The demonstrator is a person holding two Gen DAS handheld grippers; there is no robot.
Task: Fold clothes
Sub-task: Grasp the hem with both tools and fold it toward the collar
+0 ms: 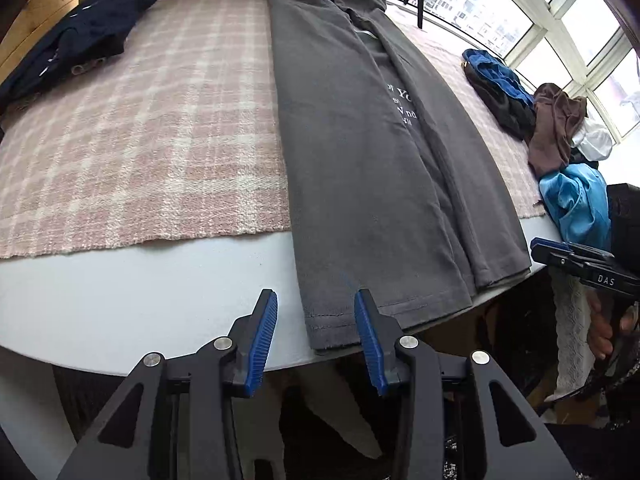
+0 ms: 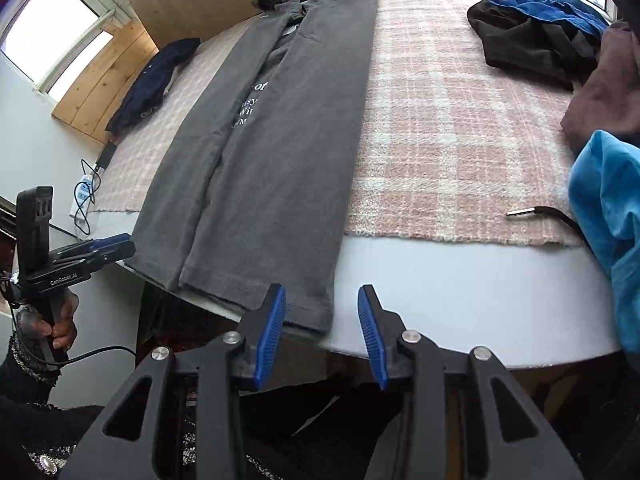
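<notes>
A grey printed top (image 1: pixel 360 152) lies lengthways down the middle of a white bench (image 1: pixel 120 300) spread with a pink plaid blanket (image 1: pixel 140 120), its two long sides already turned in over the centre so that only a strip of white lettering (image 1: pixel 404 110) shows between the flaps. Its hem hangs slightly past the near edge of the bench, the collar end lying at the far side by the window. The left gripper (image 1: pixel 316 340) hovers at the hem's left corner, jaws released and holding nothing; the right gripper (image 2: pixel 322 332) hovers at the hem's right corner, jaws likewise parted and empty, one blue pad just beside the cloth but not pinching it.

By these pictures the lengthwise folds of this garment are in place, and what remains for it is likely the crosswise fold, hem toward collar. A dark navy garment (image 1: pixel 80 36) sits at the far left of the blanket, seemingly folded, though the fisheye edge makes that hard to confirm. To the right lies a loose heap: a black-and-blue garment (image 2: pixel 540 28), a brown garment (image 1: pixel 554 128), something white (image 1: pixel 594 140) and a bright turquoise garment (image 2: pixel 608 216), all crumpled and apparently awaiting folding
</notes>
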